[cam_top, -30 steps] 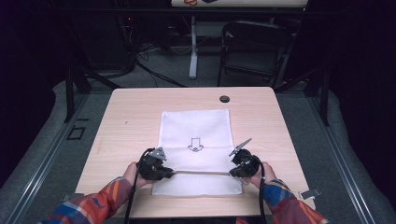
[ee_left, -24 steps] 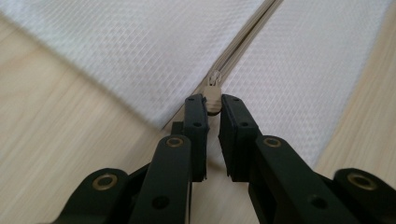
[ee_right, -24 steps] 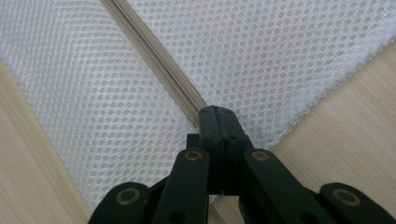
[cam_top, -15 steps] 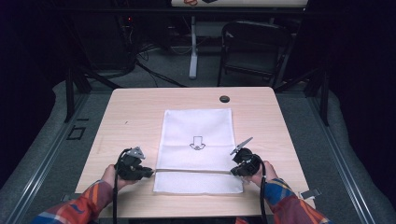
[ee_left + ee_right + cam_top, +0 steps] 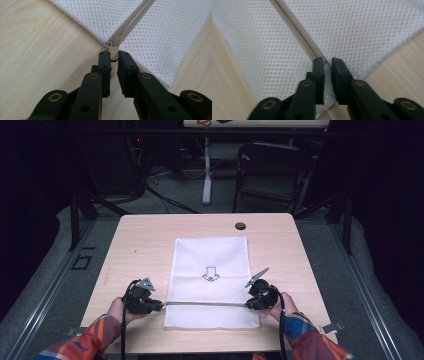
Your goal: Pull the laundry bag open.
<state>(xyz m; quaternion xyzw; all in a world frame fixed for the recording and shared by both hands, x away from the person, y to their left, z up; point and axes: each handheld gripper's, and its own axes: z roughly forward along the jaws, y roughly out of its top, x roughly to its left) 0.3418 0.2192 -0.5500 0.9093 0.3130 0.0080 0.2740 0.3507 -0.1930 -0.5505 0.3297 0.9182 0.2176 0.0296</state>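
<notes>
A white mesh bag (image 5: 210, 255) with a printed arrow lies flat on the wooden table (image 5: 140, 245). Its zipper (image 5: 205, 303) runs across near the front edge. At the zipper's left end my left gripper (image 5: 157, 305) is shut on the beige zipper pull (image 5: 113, 53), which sits pinched between its tips (image 5: 113, 56). My right gripper (image 5: 248, 304) is at the bag's right end. Its jaws have just been opening: in the right gripper view (image 5: 327, 62) a narrow gap shows between them, with the bag's edge by the zipper (image 5: 297, 27) still lying in it.
A small black round cap (image 5: 240, 226) sits on the table's far edge. A dark chair (image 5: 270, 170) and a stand (image 5: 206, 170) are beyond the table. Bare wood lies left and right of the bag.
My left gripper has moved left along the zipper line, from over the bag's left part to just past its left edge. The right hand has stayed put.
</notes>
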